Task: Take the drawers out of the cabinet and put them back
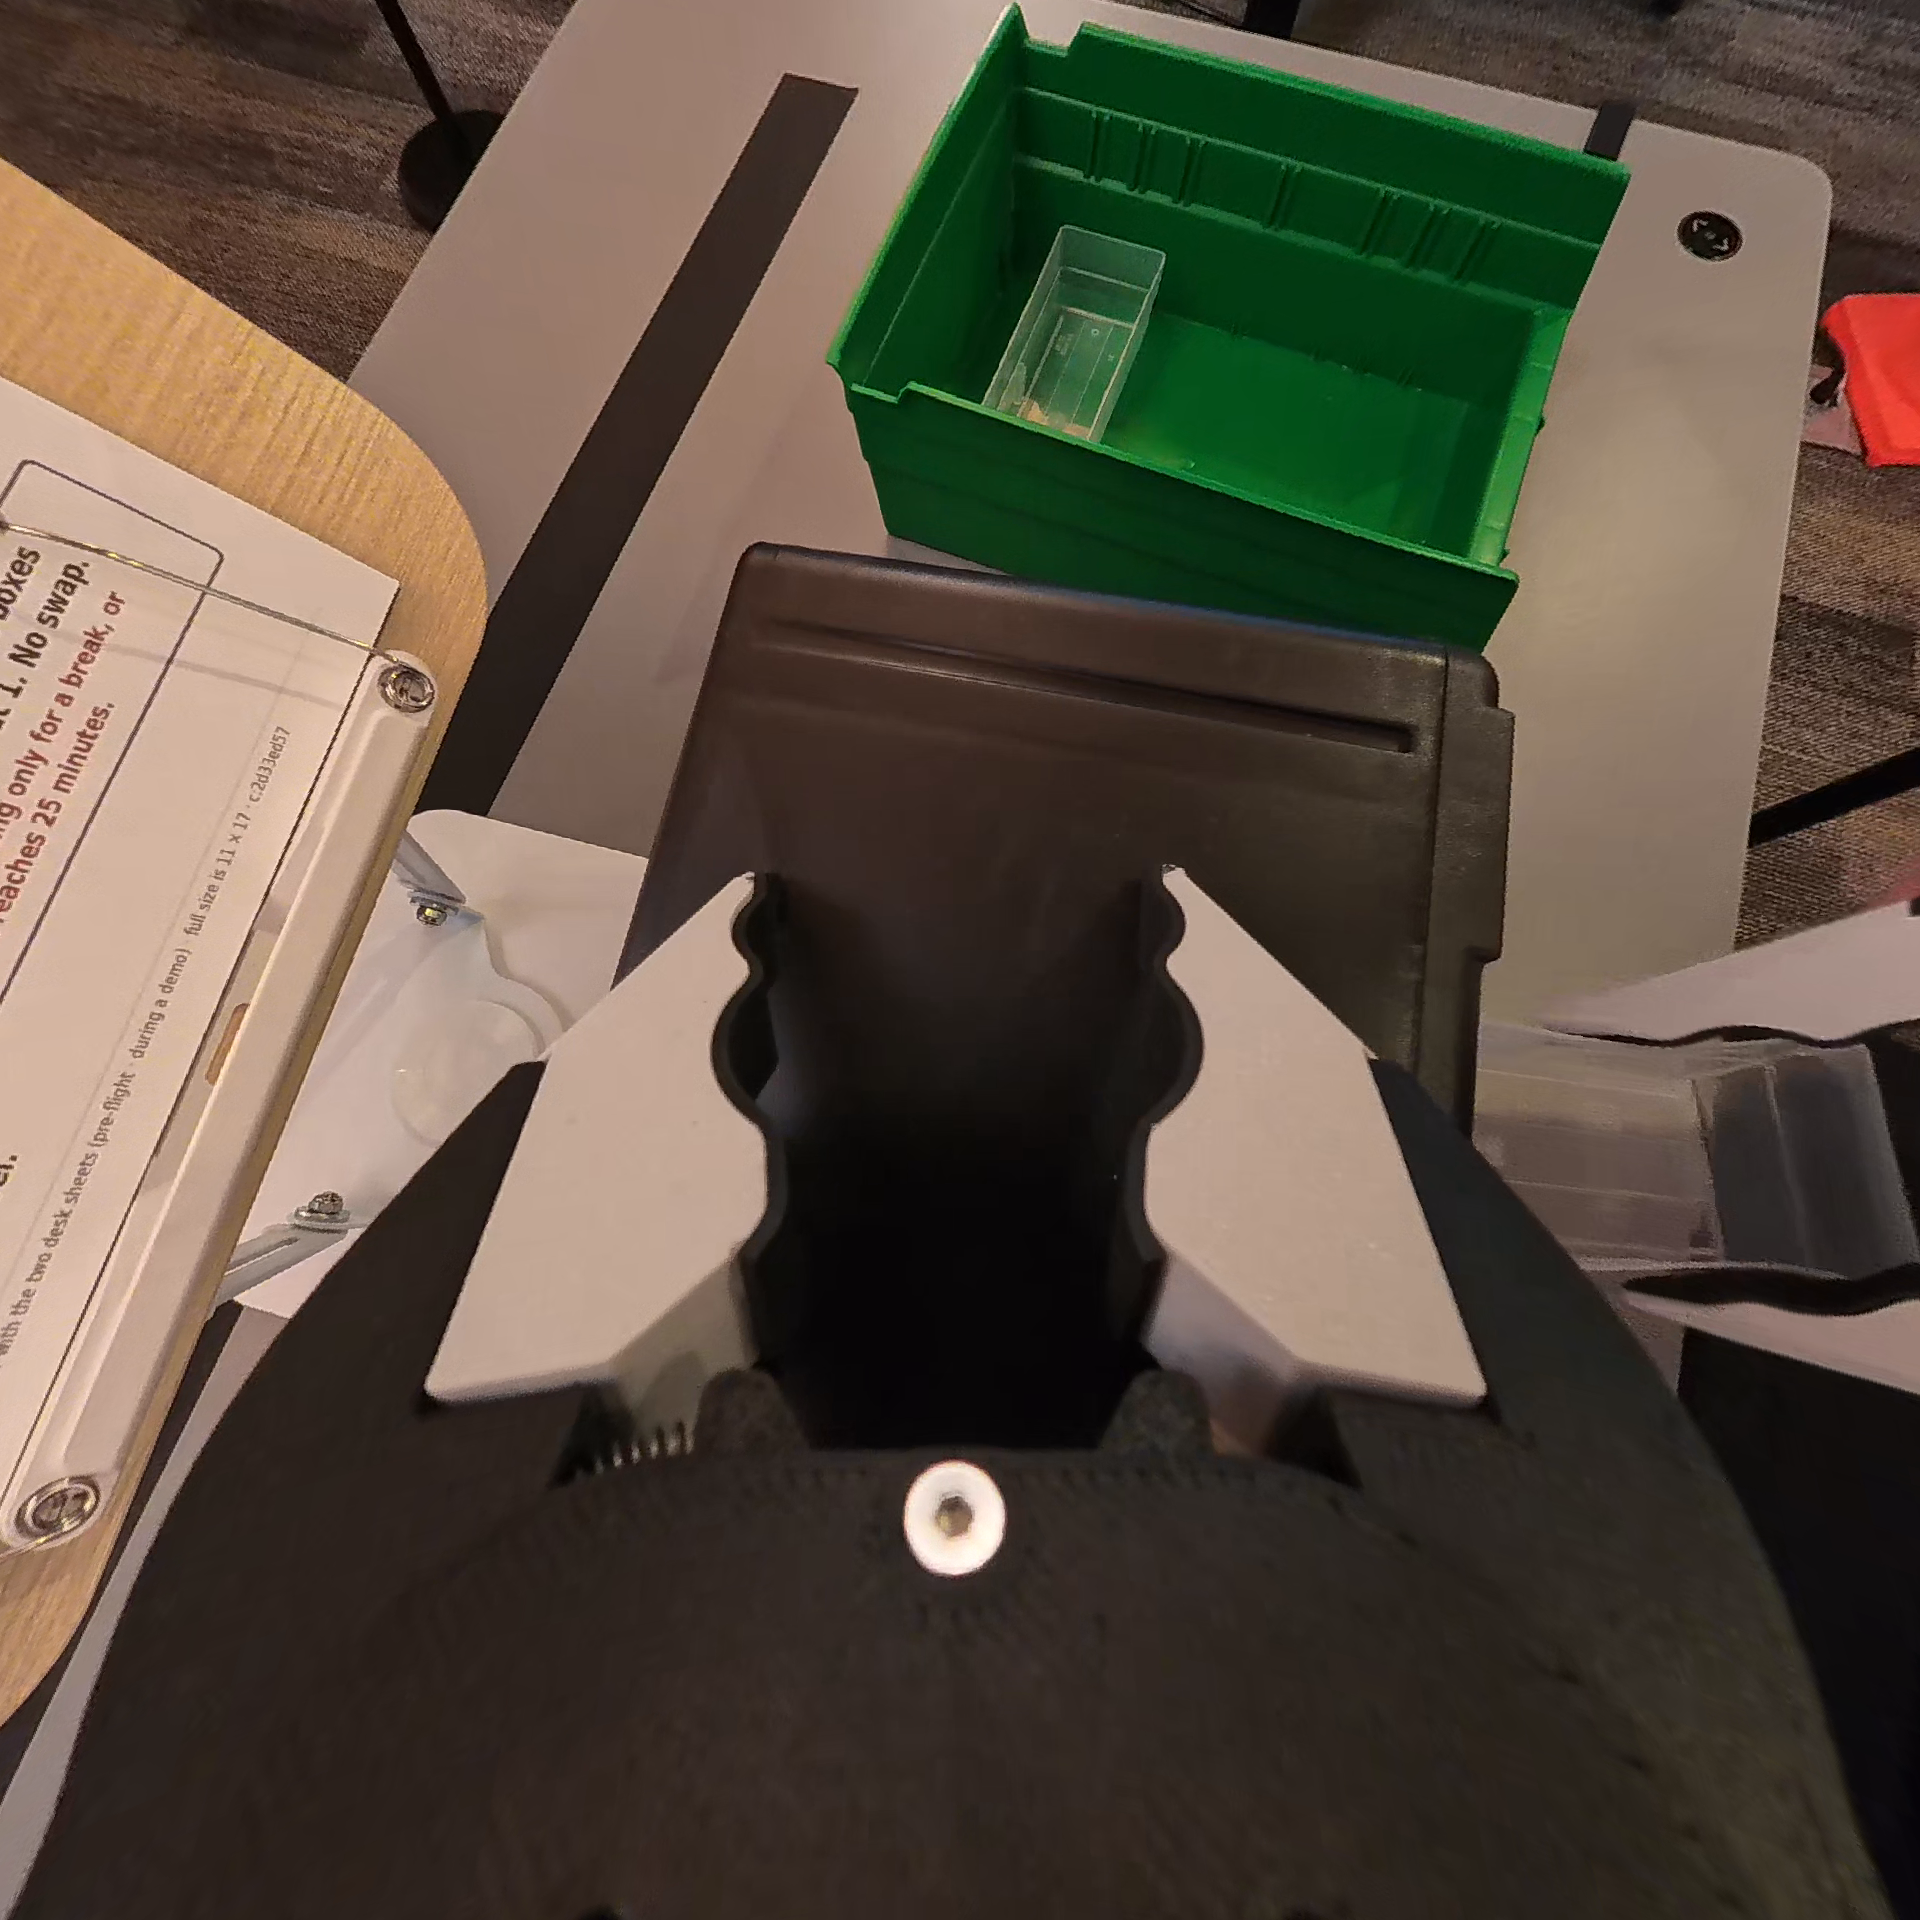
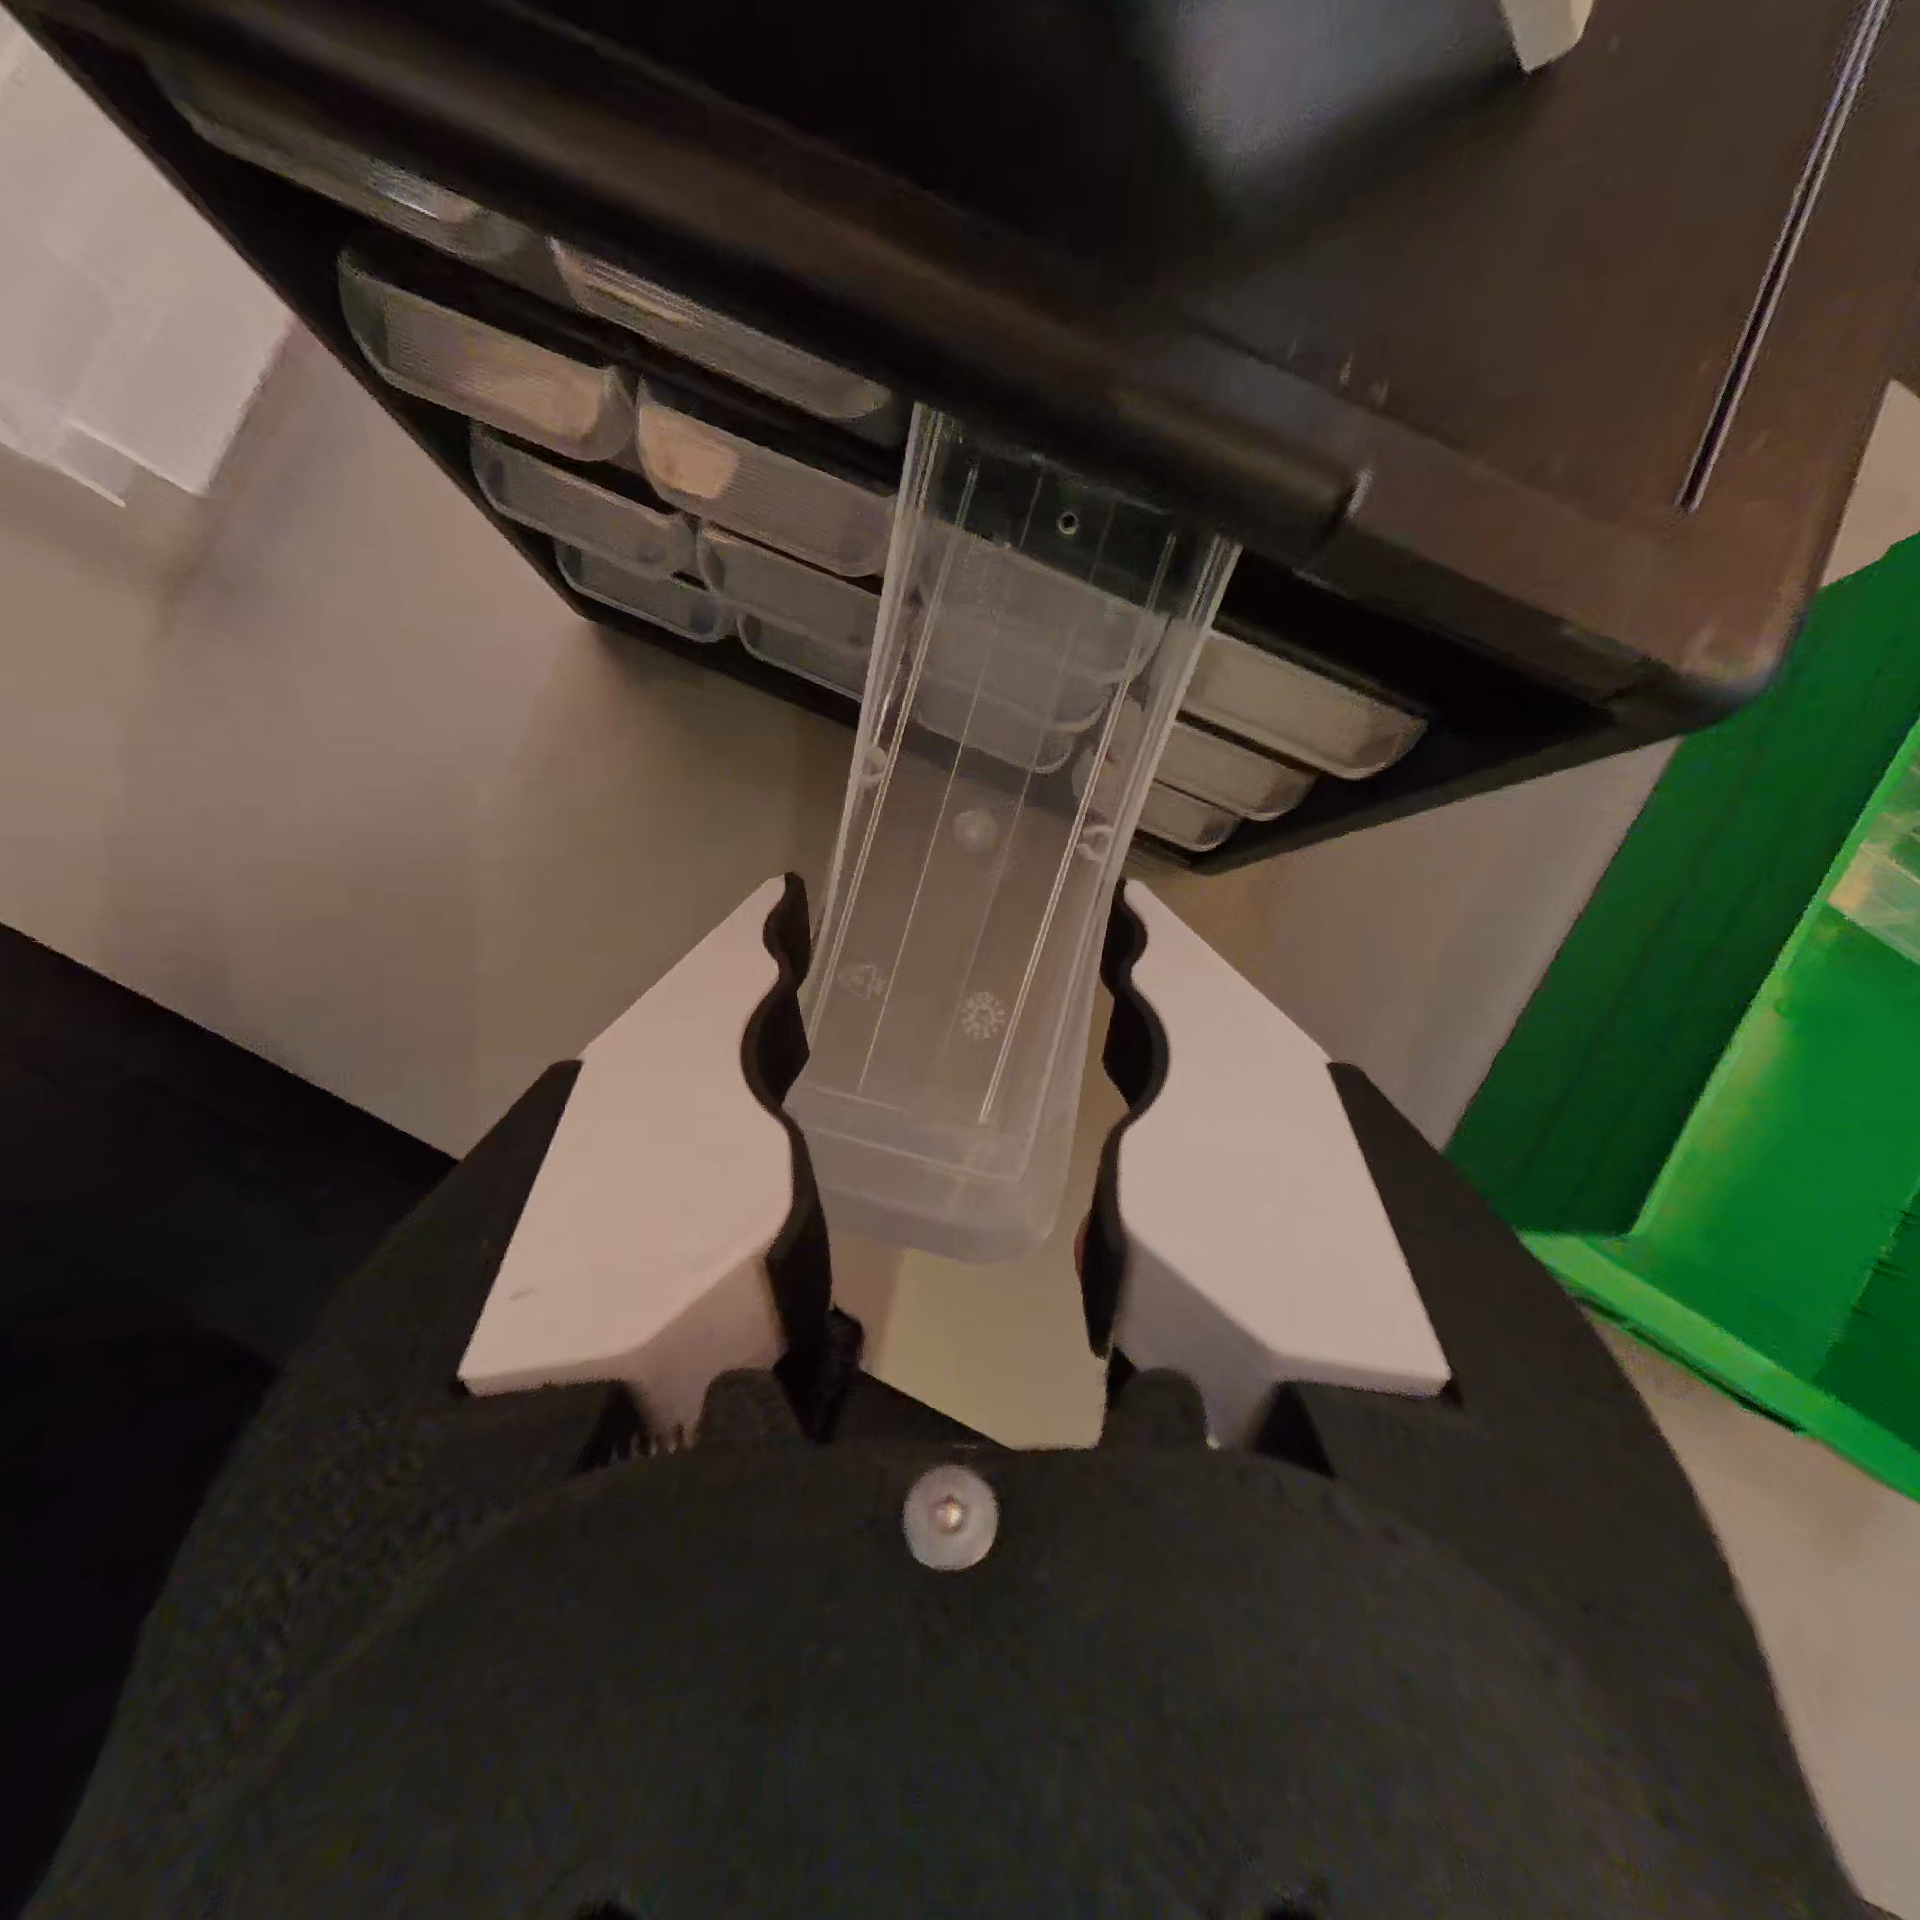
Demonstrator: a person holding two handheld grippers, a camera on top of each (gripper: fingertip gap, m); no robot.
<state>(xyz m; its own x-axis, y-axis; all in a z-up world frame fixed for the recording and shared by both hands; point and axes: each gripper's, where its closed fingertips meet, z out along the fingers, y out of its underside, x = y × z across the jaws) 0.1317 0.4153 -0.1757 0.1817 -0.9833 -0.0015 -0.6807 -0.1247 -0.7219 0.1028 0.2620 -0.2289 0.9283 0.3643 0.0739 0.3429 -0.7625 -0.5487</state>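
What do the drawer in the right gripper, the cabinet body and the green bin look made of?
Drawer: clear, glossy hard plastic; the cabinet shows through it and moulded ribs are visible. Cabinet: black plastic by the look, smooth semi-matte top with a moulded groove. Green bin: opaque green plastic, slight sheen, moulded ribs along its inner wall. A second clear drawer lies inside it.

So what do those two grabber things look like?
They look alike. The left gripper and the right gripper each have a rough black body with a white-ringed screw in the middle. Each has two pale grey wedge-shaped fingers, lined inside with wavy black pads. A small metal spring shows near the base.
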